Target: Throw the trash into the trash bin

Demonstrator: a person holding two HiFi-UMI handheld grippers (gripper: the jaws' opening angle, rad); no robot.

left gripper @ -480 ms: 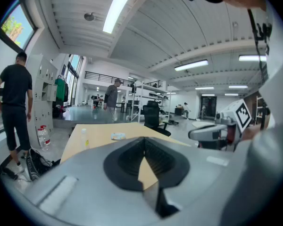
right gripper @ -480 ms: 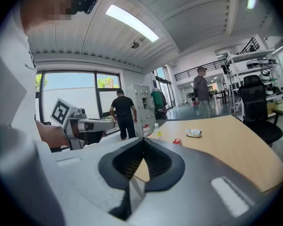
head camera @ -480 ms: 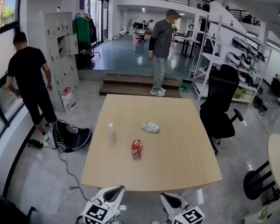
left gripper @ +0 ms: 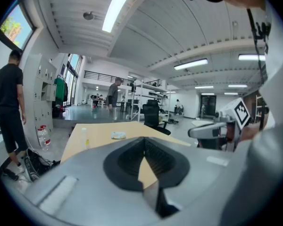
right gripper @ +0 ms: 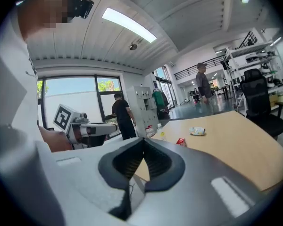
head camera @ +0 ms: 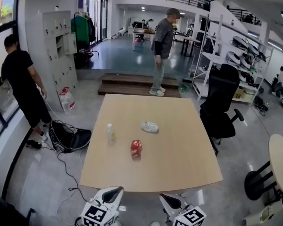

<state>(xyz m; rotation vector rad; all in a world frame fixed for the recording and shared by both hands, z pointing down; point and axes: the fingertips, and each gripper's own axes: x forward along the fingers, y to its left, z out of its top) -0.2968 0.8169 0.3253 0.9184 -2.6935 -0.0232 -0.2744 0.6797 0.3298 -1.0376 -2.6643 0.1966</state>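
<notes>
Three pieces of trash lie on the table, all well apart from the two grippers at its near edge. From the left they are a small clear plastic bottle [head camera: 110,133] standing upright with a pale cap and a yellowish label, a crushed red can [head camera: 136,149] lying on its side nearer the middle, and a crumpled pale wrapper [head camera: 150,126] just beyond the can. The three are near each other but do not touch.

The left gripper [head camera: 114,192] has its jaws together with nothing between them. The right gripper [head camera: 169,199] is likewise closed and empty. Both point toward the table.

The table [head camera: 179,168] is a square light-wood top on a glossy grey floor in an open office. At the left, one person in black [head camera: 21,88] stands by the window, near grey lockers [head camera: 61,46], with a black backpack [head camera: 70,138] on the floor. At the far side, one person in grey [head camera: 162,46] stands on a low step. To the right are a black office chair [head camera: 221,102], white shelving [head camera: 236,51] and a round table [head camera: 280,161].
</notes>
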